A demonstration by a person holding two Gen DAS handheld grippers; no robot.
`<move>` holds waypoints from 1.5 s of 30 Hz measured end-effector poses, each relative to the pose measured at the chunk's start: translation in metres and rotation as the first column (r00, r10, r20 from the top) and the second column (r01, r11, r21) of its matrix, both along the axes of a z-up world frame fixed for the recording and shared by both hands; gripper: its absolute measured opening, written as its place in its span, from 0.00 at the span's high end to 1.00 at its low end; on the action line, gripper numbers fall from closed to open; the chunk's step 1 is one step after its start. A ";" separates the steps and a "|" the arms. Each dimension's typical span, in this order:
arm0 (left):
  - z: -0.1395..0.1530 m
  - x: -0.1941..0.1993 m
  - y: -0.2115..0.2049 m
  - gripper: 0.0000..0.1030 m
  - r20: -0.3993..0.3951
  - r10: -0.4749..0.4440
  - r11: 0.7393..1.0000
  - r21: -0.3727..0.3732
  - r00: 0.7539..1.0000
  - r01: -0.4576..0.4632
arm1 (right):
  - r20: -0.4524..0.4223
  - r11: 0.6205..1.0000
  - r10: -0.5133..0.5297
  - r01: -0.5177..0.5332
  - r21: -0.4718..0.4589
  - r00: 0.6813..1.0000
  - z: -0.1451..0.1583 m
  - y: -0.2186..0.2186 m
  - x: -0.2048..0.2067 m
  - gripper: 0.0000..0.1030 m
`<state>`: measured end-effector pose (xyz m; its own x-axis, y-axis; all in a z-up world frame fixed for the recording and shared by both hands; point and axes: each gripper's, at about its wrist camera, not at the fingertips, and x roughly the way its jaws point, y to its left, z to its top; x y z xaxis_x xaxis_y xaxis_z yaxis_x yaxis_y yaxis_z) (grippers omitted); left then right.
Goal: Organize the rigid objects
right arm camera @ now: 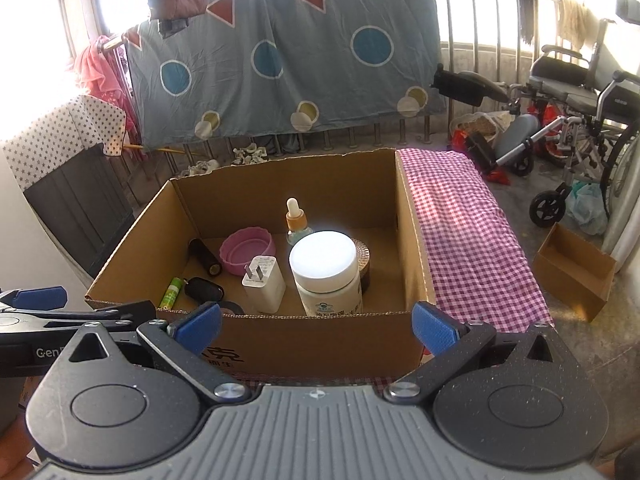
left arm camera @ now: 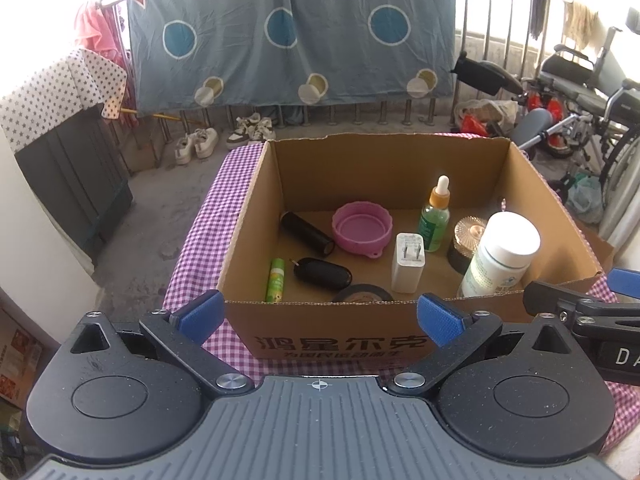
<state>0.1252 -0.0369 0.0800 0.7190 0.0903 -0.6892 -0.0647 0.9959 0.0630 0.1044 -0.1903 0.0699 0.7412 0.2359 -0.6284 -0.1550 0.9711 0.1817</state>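
A cardboard box (left arm camera: 400, 160) stands on a purple checked cloth (left arm camera: 208, 224). Inside it are a white-capped bottle (left arm camera: 500, 256), a white charger plug (left arm camera: 408, 264), a pink bowl (left arm camera: 362, 228), a green dropper bottle (left arm camera: 435, 216), a black cylinder (left arm camera: 306, 233), a black oval case (left arm camera: 322, 274), a green tube (left arm camera: 275, 280), a gold-lidded jar (left arm camera: 466, 240) and a tape roll (left arm camera: 362, 294). My left gripper (left arm camera: 320, 316) is open and empty in front of the box. My right gripper (right arm camera: 316, 326) is open and empty, facing the box (right arm camera: 280, 184) and the bottle (right arm camera: 326, 276).
The cloth (right arm camera: 468, 224) stretches bare to the right of the box. A small cardboard box (right arm camera: 572, 272) lies on the floor at right, near a wheelchair (right arm camera: 580, 120). A hung blanket (left arm camera: 292, 32) and railing stand behind. Shoes (left arm camera: 200, 144) lie on the floor.
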 end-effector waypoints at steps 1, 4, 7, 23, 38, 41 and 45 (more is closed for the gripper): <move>0.000 0.000 -0.001 0.00 0.000 0.001 1.000 0.005 1.000 -0.001 | -0.002 1.000 -0.001 0.001 -0.003 1.000 -0.001 0.000 0.001 0.00; 0.000 0.002 -0.002 0.00 0.000 -0.006 1.000 0.003 1.000 0.006 | -0.009 1.000 -0.008 0.008 -0.007 1.000 -0.001 -0.001 0.003 0.00; 0.000 0.004 -0.002 0.00 0.002 -0.010 1.000 -0.002 1.000 0.010 | -0.011 1.000 -0.014 0.014 -0.010 1.000 -0.001 -0.002 0.005 0.00; -0.001 0.005 -0.001 0.01 -0.004 -0.009 1.000 -0.012 1.000 0.009 | -0.017 1.000 -0.017 0.017 -0.024 1.000 -0.002 -0.001 0.009 0.00; -0.003 0.006 -0.001 0.01 -0.008 -0.014 1.000 -0.015 1.000 0.014 | -0.019 1.000 -0.019 0.018 -0.025 1.000 -0.002 -0.002 0.009 0.00; -0.003 0.006 -0.001 0.01 -0.008 -0.015 1.000 -0.015 1.000 0.014 | -0.020 1.000 -0.018 0.018 -0.024 1.000 -0.002 -0.002 0.009 0.00; -0.003 0.006 -0.002 0.01 -0.009 -0.013 1.000 -0.015 1.000 0.013 | -0.020 1.000 -0.018 0.018 -0.024 1.000 -0.002 -0.002 0.009 0.00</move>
